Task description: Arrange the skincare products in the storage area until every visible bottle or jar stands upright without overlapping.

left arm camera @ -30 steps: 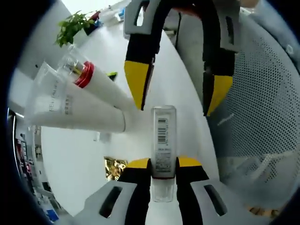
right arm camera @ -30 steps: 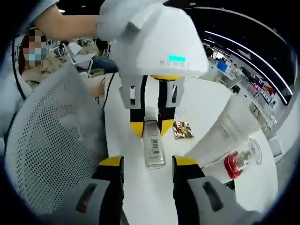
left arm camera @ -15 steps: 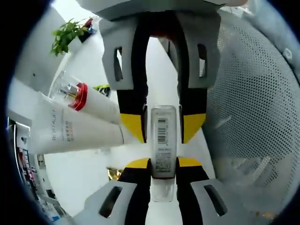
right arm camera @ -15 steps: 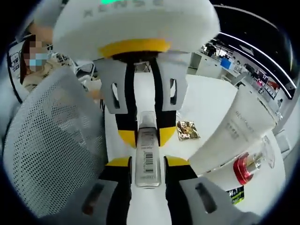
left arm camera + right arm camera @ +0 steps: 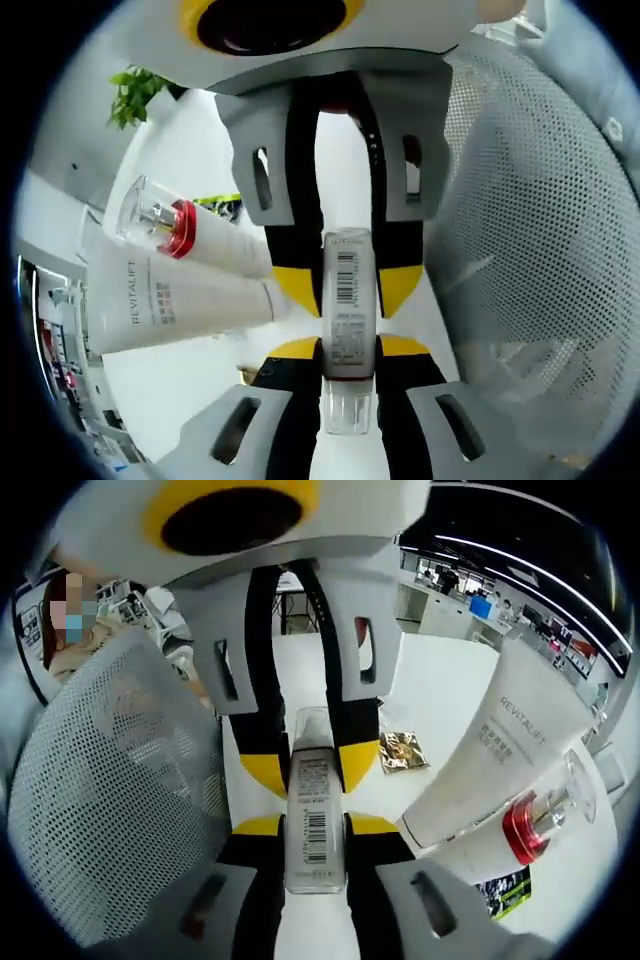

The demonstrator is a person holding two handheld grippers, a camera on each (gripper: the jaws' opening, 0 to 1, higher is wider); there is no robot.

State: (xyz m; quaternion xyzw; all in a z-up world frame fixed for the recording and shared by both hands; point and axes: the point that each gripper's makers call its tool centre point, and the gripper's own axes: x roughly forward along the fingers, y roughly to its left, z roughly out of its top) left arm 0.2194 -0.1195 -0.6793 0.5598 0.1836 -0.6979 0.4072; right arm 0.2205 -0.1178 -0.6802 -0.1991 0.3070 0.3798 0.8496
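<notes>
A small clear bottle (image 5: 348, 325) with a barcode label lies lengthwise between both grippers, above the white table. My left gripper (image 5: 348, 350) is shut on its near end with the yellow pads against its sides. From the top of that view my right gripper (image 5: 350, 287) grips the far end. In the right gripper view the same bottle (image 5: 314, 815) sits in my right gripper (image 5: 315, 828), with the left gripper (image 5: 312, 765) opposite. A white Revitalift tube (image 5: 500, 750) and a red-collared bottle (image 5: 545, 815) with a clear cap lie on their sides on the table.
A white mesh basket (image 5: 540, 250) stands close beside the grippers, also seen as the mesh basket (image 5: 110, 800). A gold sachet (image 5: 400, 750) and a dark packet (image 5: 505, 890) lie on the table. A green plant (image 5: 135, 90) stands far back. A person sits beyond the basket.
My right gripper came in over the far end of the bottle and its jaws went from wide apart to shut on it. The left gripper kept its hold.
</notes>
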